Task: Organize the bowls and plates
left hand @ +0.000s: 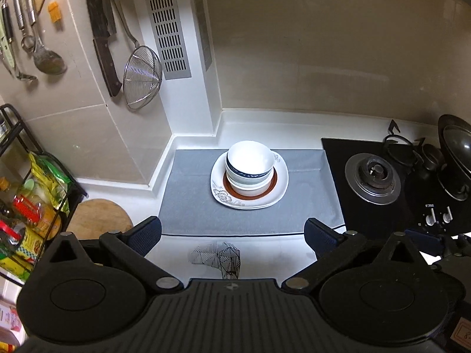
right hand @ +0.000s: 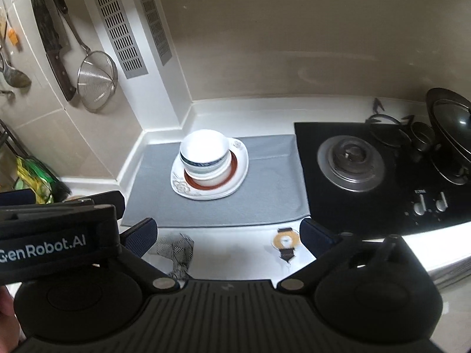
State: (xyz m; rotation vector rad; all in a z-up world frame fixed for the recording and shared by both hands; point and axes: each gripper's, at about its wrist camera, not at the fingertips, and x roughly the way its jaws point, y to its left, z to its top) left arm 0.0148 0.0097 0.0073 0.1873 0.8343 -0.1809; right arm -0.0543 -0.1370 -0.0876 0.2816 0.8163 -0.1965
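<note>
A stack of white bowls [left hand: 249, 164] [right hand: 204, 156], one with a blue band, sits on a brown-rimmed round plate [left hand: 270, 186] [right hand: 232, 166]. That plate lies on a white squarish flowered plate [left hand: 281, 176] [right hand: 240, 158] on a grey mat [left hand: 188, 203] [right hand: 265, 200]. My left gripper [left hand: 232, 236] hangs open well short of the stack, nothing between its fingers. My right gripper [right hand: 228, 235] is open too, empty, above the counter's front. The left gripper's body [right hand: 59, 229] shows at the left edge of the right wrist view.
A black gas hob [left hand: 374, 176] [right hand: 350, 161] with a dark wok [left hand: 456, 153] [right hand: 450, 132] lies right of the mat. Knives and a wire strainer [left hand: 142, 76] [right hand: 95, 83] hang on the left wall. A wire rack [left hand: 26, 194] of packets and a wooden board [left hand: 97, 219] stand left. Patterned markers [left hand: 216, 257] [right hand: 285, 242] lie on the counter.
</note>
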